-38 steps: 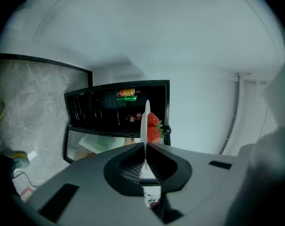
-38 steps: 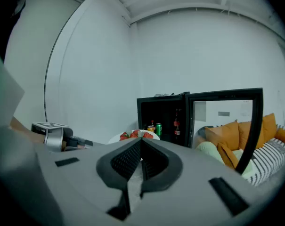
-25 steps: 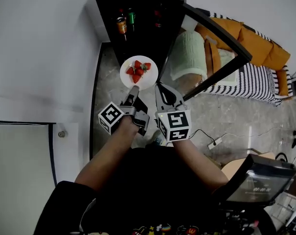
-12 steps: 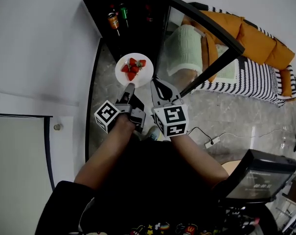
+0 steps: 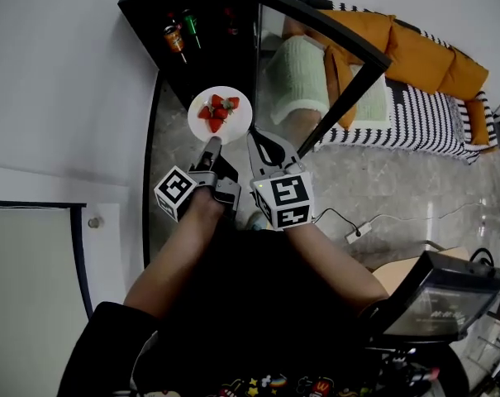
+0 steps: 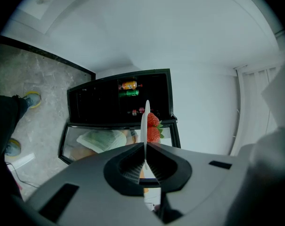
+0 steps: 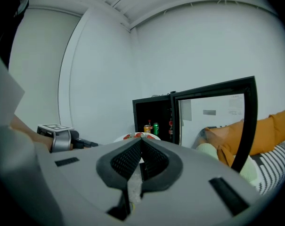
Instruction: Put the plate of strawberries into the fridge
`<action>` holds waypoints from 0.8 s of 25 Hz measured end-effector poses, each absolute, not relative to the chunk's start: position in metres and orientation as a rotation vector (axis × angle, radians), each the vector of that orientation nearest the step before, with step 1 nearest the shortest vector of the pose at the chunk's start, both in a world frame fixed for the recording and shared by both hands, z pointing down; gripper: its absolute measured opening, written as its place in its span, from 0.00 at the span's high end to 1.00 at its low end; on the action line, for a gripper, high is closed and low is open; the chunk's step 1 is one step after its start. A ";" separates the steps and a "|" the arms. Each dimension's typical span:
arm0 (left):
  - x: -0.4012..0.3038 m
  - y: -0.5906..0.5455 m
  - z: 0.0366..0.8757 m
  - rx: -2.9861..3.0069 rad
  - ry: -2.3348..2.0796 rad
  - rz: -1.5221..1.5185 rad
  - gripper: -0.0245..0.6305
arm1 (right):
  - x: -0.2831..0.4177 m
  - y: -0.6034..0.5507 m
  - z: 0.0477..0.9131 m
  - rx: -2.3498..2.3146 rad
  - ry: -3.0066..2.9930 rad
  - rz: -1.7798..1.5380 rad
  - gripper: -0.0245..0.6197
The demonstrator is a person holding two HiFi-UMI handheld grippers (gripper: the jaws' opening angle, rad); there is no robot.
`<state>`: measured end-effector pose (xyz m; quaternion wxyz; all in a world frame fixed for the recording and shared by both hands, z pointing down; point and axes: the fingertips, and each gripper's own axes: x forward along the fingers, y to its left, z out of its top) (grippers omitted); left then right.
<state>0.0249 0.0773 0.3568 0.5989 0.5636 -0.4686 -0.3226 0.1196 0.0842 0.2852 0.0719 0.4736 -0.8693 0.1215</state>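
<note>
A white plate (image 5: 233, 122) with several strawberries (image 5: 216, 111) hangs in front of the open black fridge (image 5: 150, 7). My left gripper (image 5: 211, 145) is shut on the plate's near rim. In the left gripper view the plate (image 6: 146, 117) shows edge-on between the jaws, with the strawberries (image 6: 153, 127) to its right and the fridge (image 6: 100, 102) beyond. My right gripper (image 5: 255, 137) stays beside the plate, shut with nothing in it. In the right gripper view its jaws (image 7: 141, 144) meet, and the plate (image 7: 138, 136) shows just past them.
Drink cans (image 5: 177, 34) stand on a fridge shelf. The glass fridge door (image 5: 332, 64) stands open to the right. A sofa with orange cushions (image 5: 423, 56) and a striped cover lies behind the door. A cable and plug (image 5: 357, 235) lie on the floor.
The whole head view has slid left and slightly up. The plate stays in my left gripper in front of the fridge, and both grippers keep their grip states.
</note>
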 end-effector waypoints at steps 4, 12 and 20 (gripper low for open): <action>0.032 0.077 0.356 1.337 -1.060 -0.742 0.94 | 0.126 0.089 0.289 1.458 -2.609 0.361 0.95; 0.032 0.074 0.370 1.326 -1.051 -0.724 0.94 | 0.123 0.084 0.299 1.470 -2.602 0.366 0.95; 0.023 0.066 0.370 1.325 -1.054 -0.742 0.94 | 0.112 0.076 0.298 1.438 -2.614 0.346 0.95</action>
